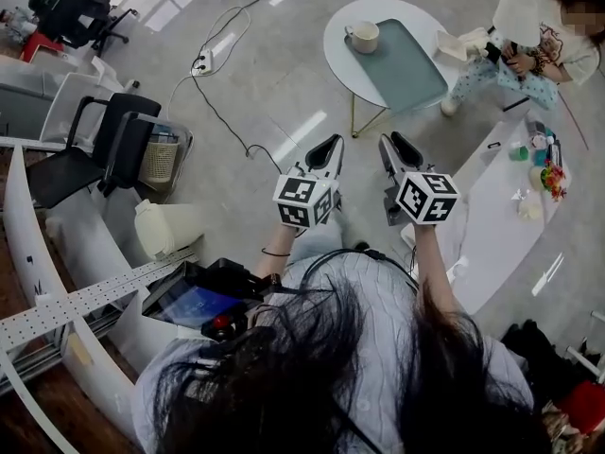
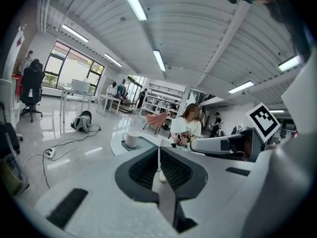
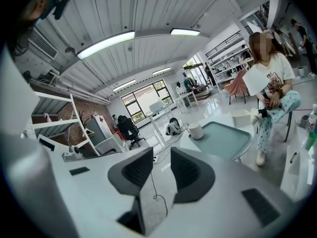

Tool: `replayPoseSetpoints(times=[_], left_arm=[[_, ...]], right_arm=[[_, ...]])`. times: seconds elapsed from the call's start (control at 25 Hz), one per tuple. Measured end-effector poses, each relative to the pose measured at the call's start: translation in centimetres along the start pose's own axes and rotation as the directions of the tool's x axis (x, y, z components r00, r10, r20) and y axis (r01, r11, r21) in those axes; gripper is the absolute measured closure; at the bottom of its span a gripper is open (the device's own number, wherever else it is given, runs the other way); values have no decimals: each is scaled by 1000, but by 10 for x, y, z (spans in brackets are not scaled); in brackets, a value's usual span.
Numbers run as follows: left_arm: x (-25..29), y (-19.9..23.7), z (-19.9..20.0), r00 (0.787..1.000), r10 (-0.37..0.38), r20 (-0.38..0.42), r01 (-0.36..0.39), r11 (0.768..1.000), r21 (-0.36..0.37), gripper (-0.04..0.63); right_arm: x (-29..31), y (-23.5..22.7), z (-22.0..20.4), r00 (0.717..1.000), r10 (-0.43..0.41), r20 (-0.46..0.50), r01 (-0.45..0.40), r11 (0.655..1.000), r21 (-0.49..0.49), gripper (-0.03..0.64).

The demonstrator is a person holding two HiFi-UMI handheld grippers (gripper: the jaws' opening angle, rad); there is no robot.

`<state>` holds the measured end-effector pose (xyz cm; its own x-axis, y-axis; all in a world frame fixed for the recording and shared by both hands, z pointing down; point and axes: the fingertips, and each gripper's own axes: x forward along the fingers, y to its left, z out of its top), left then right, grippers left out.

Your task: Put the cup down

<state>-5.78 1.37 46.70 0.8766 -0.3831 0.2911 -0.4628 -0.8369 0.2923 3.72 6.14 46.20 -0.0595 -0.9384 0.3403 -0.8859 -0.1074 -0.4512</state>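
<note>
A cream cup (image 1: 363,36) stands on a teal tray (image 1: 402,64) on the round white table (image 1: 338,50), far ahead of both grippers. The left gripper view shows the cup (image 2: 131,139) small and distant, and in the right gripper view the cup (image 3: 196,130) sits at the tray's (image 3: 225,139) near-left corner. My left gripper (image 1: 332,144) is held in the air with its jaws shut together (image 2: 159,151) and nothing between them. My right gripper (image 1: 391,142) hangs beside it, jaws a little apart (image 3: 162,156) and empty. Neither one touches the cup.
A person (image 1: 529,45) sits to the right of the round table. A long white table (image 1: 510,206) with bottles runs along the right. A black office chair (image 1: 104,149), a basket (image 1: 159,161) and a floor cable with a power strip (image 1: 200,64) lie to the left.
</note>
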Motion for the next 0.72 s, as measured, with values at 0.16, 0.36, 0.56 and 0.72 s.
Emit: replayPoseSetpoints(times=[0.16,0.36,0.56,0.72], left_arm=[[-14,-23,-10,1000,9,-3,-9,1000,16,575],[-31,-51,-29,1000,20,-13,-20,999,31,575],[-52,-82,-48,1000,22,-13,-22,999,44,575],[-74,-103,-66,1000,23,-18,-22,999,42,575]], right_arm=[[-24,-1,-10,1000,11,8,-10,1000,-16,497],[-54,1,-23,999,34,23,-34,999,-18,506],[-85,11,-37,997,68,30,-68,997,-25,520],[-110,22,-52,996,85,30,-84,996,-28,527]])
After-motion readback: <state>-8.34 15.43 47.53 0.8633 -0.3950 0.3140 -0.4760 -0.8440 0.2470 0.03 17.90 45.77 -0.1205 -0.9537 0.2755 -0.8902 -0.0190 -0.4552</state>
